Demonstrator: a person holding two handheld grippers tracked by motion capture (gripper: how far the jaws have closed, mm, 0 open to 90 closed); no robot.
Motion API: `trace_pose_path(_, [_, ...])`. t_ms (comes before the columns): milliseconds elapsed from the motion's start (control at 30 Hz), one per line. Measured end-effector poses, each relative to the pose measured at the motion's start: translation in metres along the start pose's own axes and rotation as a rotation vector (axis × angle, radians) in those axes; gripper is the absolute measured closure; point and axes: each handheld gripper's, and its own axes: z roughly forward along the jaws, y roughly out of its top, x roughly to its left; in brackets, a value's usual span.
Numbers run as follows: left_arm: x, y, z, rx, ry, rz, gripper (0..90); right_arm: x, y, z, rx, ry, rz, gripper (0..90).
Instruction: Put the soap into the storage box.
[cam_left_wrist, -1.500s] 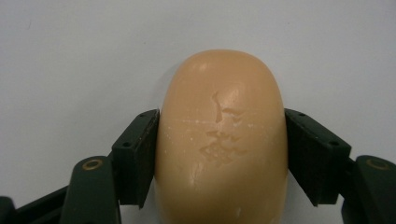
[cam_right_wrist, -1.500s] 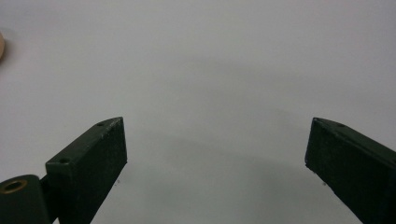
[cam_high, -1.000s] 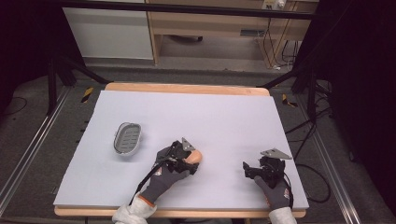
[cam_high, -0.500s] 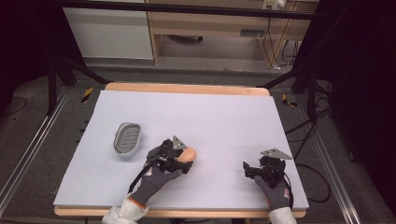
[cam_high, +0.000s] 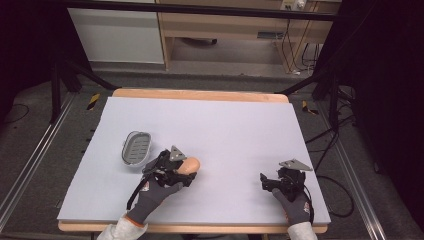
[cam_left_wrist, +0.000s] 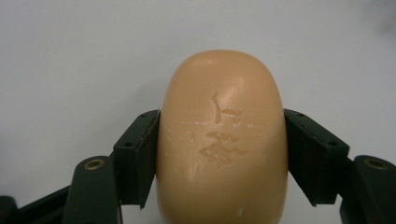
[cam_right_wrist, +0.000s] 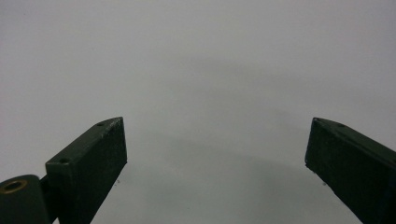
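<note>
Soap bar pinched, dish waiting

The left hand-held gripper (cam_high: 186, 169) pinches the soap bar (cam_high: 190, 164); the soap dish (cam_high: 136, 148) lies near, at ten o'clock.

You wear dark grey knit gloves with orange trim at the cuffs and light grey sleeves. Your left black hand-held gripper (cam_high: 187, 167) carries a grey three-cornered plate on top, and a black cable trails back from it. Your right black hand-held gripper (cam_high: 264, 180) bears the same plate. Their flat black jaw pads show small screw holes, with brass-coloured rivets at the joints.
</note>
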Motion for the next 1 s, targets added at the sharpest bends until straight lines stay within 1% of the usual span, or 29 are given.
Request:
trace_pose_path(33, [0.000, -0.001, -0.001, -0.001, -0.001, -0.005, 31.6, 0.000, 0.000, 0.000, 0.000, 0.000, 0.001, 5.8])
trace_pose_path(67, [0.001, -0.001, -0.002, -0.002, 0.007, -0.001, 31.6, 0.000, 0.000, 0.000, 0.001, 0.000, 0.001, 5.8])
trace_pose_path(100, [0.002, -0.002, -0.004, -0.007, 0.006, -0.010, 31.6, 0.000, 0.000, 0.000, 0.001, 0.000, 0.000, 5.8])
trace_pose_path(300, [0.008, -0.006, -0.014, -0.024, 0.007, -0.027, 31.6, 0.000, -0.001, -0.001, -0.002, 0.003, 0.002, 5.8])
trace_pose_path(400, [0.012, -0.007, -0.019, -0.041, 0.012, -0.053, 31.6, 0.000, -0.001, -0.001, -0.005, 0.005, -0.002, 5.8])
trace_pose_path(433, [0.015, -0.008, -0.023, -0.046, 0.015, -0.063, 31.6, 0.000, -0.001, -0.001, -0.005, 0.006, -0.001, 5.8])
trace_pose_path(633, [0.022, -0.007, -0.029, -0.062, 0.029, -0.085, 31.6, 0.000, -0.001, -0.001, -0.004, 0.010, 0.000, 5.7])
trace_pose_path(733, [0.027, -0.005, -0.035, -0.079, 0.035, -0.098, 31.6, 0.001, -0.001, -0.001, -0.002, 0.011, 0.000, 5.7])
trace_pose_path(800, [0.028, -0.005, -0.037, -0.086, 0.040, -0.103, 31.6, 0.001, -0.001, -0.001, -0.002, 0.011, 0.000, 5.7])
trace_pose_path(833, [0.031, -0.004, -0.040, -0.093, 0.048, -0.111, 31.6, 0.001, -0.001, -0.001, -0.001, 0.010, 0.000, 5.7])
trace_pose_path(867, [0.031, -0.004, -0.040, -0.093, 0.048, -0.111, 31.6, 0.001, -0.001, -0.001, -0.001, 0.010, 0.000, 5.7])
trace_pose_path(967, [0.038, -0.003, -0.044, -0.104, 0.059, -0.125, 31.6, 0.001, -0.001, -0.001, -0.001, 0.011, -0.001, 5.7])
trace_pose_path(1000, [0.043, -0.003, -0.047, -0.111, 0.067, -0.135, 31.6, 0.001, -0.001, -0.001, -0.002, 0.011, 0.001, 5.7])
